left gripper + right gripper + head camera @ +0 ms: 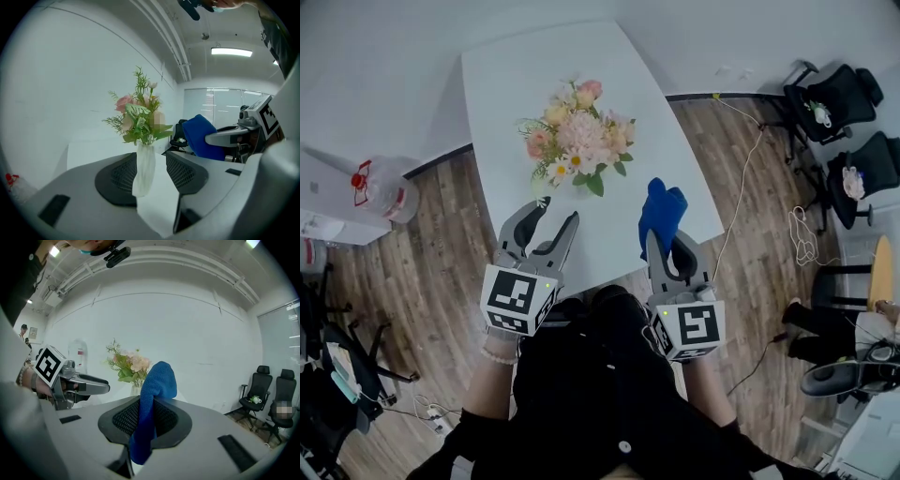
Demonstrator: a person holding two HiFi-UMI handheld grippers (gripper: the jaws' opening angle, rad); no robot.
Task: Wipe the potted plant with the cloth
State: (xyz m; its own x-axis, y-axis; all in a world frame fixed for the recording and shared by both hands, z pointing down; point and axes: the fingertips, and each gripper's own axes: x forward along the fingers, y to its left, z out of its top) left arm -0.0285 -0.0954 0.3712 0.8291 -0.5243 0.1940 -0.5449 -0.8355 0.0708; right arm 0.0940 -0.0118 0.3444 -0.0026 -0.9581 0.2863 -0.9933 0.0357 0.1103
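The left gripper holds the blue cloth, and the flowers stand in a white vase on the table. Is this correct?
Not quite. It is the right gripper that holds the blue cloth; the right gripper view shows its jaws shut on it. The rest is correct: the flowers stand in a white vase on the table.

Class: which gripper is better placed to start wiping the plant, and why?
Right, likely: the right gripper is shut on the blue cloth; the left gripper stands open by the vase, gripping nothing.

Vase (135,390) largely behind the blue cloth (152,399) in the right gripper view, base unseen.
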